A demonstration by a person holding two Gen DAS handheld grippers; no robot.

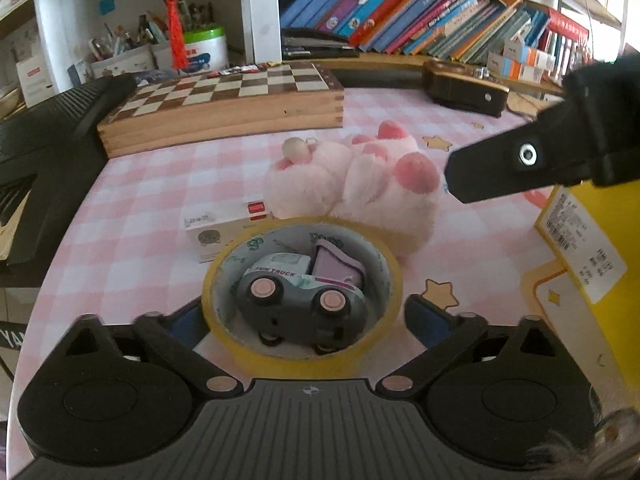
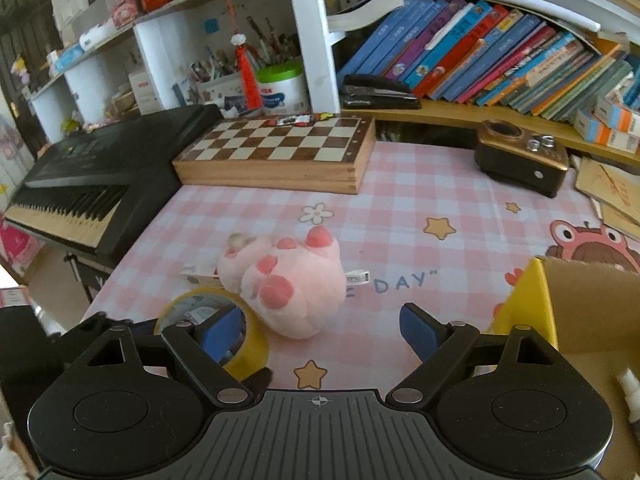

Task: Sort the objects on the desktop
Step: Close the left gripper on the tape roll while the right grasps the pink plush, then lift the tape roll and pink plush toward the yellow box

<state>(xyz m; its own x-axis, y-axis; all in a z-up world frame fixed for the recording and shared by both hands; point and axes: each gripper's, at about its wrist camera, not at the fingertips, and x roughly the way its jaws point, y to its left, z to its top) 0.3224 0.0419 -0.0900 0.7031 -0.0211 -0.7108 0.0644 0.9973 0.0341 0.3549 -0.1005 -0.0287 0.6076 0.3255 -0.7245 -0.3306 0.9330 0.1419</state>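
- Two hand-held grippers appear over a bench (image 2: 440, 184) covered with a pink checked cloth.
- Left hand-held gripper (image 1: 302, 316): its jaws stand wide apart, one blue pad on each side of a roll of yellow tape (image 1: 224, 280); neither pad presses on the roll, so nothing is gripped.
- Toy truck (image 1: 300, 292): grey and mint with pink wheels, lying on its side inside the ring of the tape roll, directly between the left fingers.
- Small white box (image 1: 224, 228): just beyond the tape roll and to the left of the left gripper's axis, lying flat on the cloth.
- Pink plush paw (image 1: 360, 184): beyond the tape roll, touching or nearly touching its far rim; in the right wrist view it lies ahead of the right gripper, toward the left finger.
- Right hand-held gripper (image 2: 322, 330): jaws wide apart over bare cloth and holding nothing; its left finger overlaps the tape roll in the picture, though contact cannot be judged.
- Yellow cardboard box (image 2: 536, 300): open, just to the right of the right gripper, beside its right finger.
- Chessboard box (image 2: 280, 156), keyboard (image 2: 100, 184) and brown radio (image 2: 520, 160): well ahead of both grippers, at the far side of the bench.
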